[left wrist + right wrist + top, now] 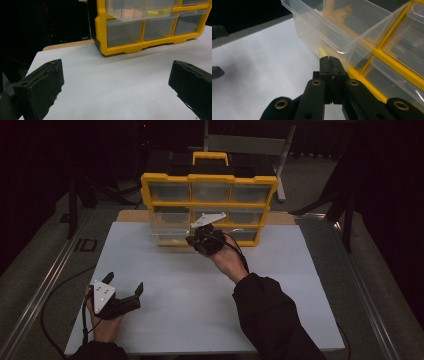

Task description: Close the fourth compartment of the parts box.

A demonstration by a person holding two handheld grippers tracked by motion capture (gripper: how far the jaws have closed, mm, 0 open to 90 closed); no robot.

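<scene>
Clear drawer (332, 32) juts from organizer just beyond right gripper's (331, 60) closed tips.

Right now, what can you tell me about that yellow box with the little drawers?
The organizer is a yellow plastic frame with a yellow handle on top and three rows of clear drawers. It stands upright at the table's far edge. One drawer is pulled out, with yellowish bits inside. The right gripper, jaws shut, sits at its front.

We see much open white tabletop (200, 305) in front of the yellow organizer (209, 179). Its pulled-out clear drawer (332, 27) blocks the way just beside the right gripper (331, 61).
</scene>
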